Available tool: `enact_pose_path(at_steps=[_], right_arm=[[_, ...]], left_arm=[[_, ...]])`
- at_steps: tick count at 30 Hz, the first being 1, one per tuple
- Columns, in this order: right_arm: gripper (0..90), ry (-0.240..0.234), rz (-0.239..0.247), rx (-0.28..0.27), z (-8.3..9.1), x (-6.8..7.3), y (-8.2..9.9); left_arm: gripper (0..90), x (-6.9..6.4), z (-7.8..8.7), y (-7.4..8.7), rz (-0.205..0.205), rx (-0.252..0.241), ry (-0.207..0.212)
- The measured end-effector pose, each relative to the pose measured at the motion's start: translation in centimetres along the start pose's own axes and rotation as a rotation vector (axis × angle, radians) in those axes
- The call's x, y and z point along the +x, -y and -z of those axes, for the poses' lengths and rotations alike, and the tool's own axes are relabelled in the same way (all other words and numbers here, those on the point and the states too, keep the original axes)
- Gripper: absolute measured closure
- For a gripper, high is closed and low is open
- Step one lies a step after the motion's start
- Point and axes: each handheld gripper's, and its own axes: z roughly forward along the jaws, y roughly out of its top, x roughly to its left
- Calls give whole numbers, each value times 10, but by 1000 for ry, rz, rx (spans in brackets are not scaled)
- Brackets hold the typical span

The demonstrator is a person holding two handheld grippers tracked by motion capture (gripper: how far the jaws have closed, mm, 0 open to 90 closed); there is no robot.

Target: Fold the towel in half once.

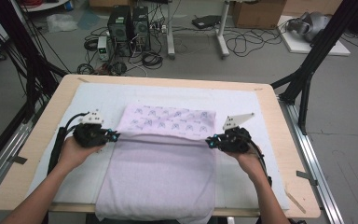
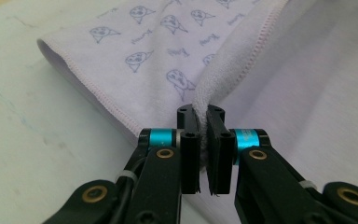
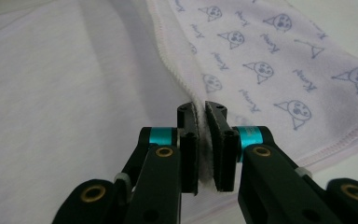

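Lilac towel (image 1: 161, 172) is lying mid-surface (image 1: 279, 121), its near end overhanging the near edge. Left gripper (image 1: 114, 136) and right gripper (image 1: 209, 141) are each pinching the towel's folded edge, jaws pressed together on cloth.

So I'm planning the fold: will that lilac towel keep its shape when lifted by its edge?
Probably not. The towel drapes limply over the table front, so it looks floppy. Its pinched edge bunches between the left gripper jaws, suggesting soft, light, grippy terry.

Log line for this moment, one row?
left tool: shut on towel | right tool: shut on towel | towel: fold edge pinched both sides, printed side showing beyond | table: mat under towel
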Motion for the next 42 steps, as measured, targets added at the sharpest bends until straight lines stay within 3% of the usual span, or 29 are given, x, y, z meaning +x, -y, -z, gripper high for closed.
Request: enact_pose_path(at_steps=[1, 3, 5, 9, 12, 15, 19, 20, 22, 23, 24, 26, 29, 31, 34, 35, 37, 42], right_arm=[[838, -17, 1, 13, 2, 7, 3], [835, -52, 20, -15, 6, 23, 12], [769, -109, 26, -17, 6, 32, 20], [650, -108, 5, -55, 4, 32, 24], [621, -91, -14, -71, 1, 26, 23], [579, -35, -8, -3, -9, 21, 26], [572, -44, 7, 59, -21, 23, 31], [573, -44, 15, 73, -24, 25, 33], [621, -33, 43, 97, -28, 29, 35], [654, -32, 56, 124, -32, 31, 37], [716, -22, 70, 115, -34, 32, 38], [858, -45, 80, 112, -34, 32, 37], [874, -53, 68, 109, -29, 33, 35], [877, -74, 66, 65, -20, 34, 33], [875, -99, 77, 25, -6, 41, 29], [858, -130, 74, 19, -2, 43, 28], [775, -111, 71, 16, 1, 41, 24], [645, -19, 4, 4, -4, 9, 13]], left_arm=[[848, -7, 3, 7, -4, -1, 15], [818, -18, 7, 20, -5, 5, 40], [637, -23, 8, 28, -5, 5, 62], [523, -18, 7, 27, 7, 9, 53], [529, -15, 2, 21, 0, 2, 58], [546, -12, -8, 20, 1, 19, 66], [589, -17, -21, 30, -23, 74, 75], [620, -19, -24, 33, -35, 86, 78], [686, -22, -23, 36, -49, 60, 63], [774, -22, -23, 36, -54, 64, 70], [836, -23, -22, 35, -52, 68, 64], [874, -23, -21, 32, -57, 75, 63], [879, -25, -9, 29, -51, 45, 63], [881, -30, 3, 28, -42, 19, 74], [876, -41, 18, 26, -69, -4, 83], [835, -43, 20, 25, -74, -9, 75], [613, -41, 19, 21, -66, -5, 45], [549, -17, 4, 5, -28, -22, -8]])
